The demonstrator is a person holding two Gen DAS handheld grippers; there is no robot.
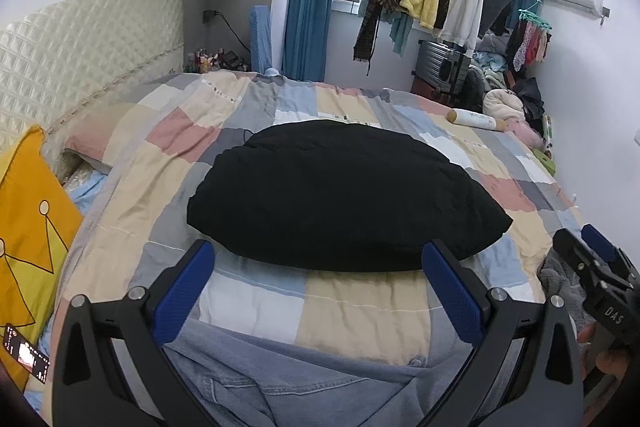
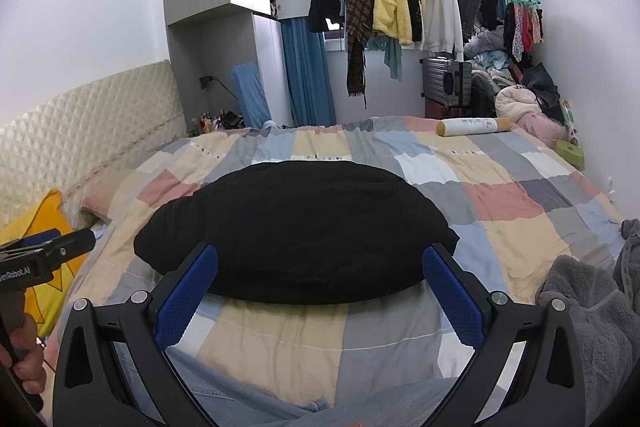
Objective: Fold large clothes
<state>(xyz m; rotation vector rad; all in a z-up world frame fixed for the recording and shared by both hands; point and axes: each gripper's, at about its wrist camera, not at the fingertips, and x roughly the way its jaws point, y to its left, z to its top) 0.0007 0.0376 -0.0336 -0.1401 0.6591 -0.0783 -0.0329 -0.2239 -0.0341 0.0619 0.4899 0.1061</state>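
Note:
A black garment [image 1: 340, 195] [image 2: 296, 227] lies folded into a broad flat bundle on the patchwork quilt [image 1: 360, 307] [image 2: 280, 339] of the bed. My left gripper [image 1: 320, 259] hovers open just short of its near edge, blue pads wide apart and nothing between them. My right gripper [image 2: 320, 263] is likewise open over the near edge of the bundle, empty. The right gripper also shows in the left wrist view at the right edge [image 1: 596, 259], and the left gripper appears at the left edge of the right wrist view [image 2: 60, 247].
Blue denim cloth [image 1: 300, 387] [image 2: 248, 399] lies nearest me on the quilt. A grey towel [image 2: 592, 307] heaps at the right, a yellow crown pillow [image 1: 28, 227] at the left. A bolster [image 2: 476, 127] rests on the far edge, and hanging clothes [image 2: 392, 3] fill the rack beyond.

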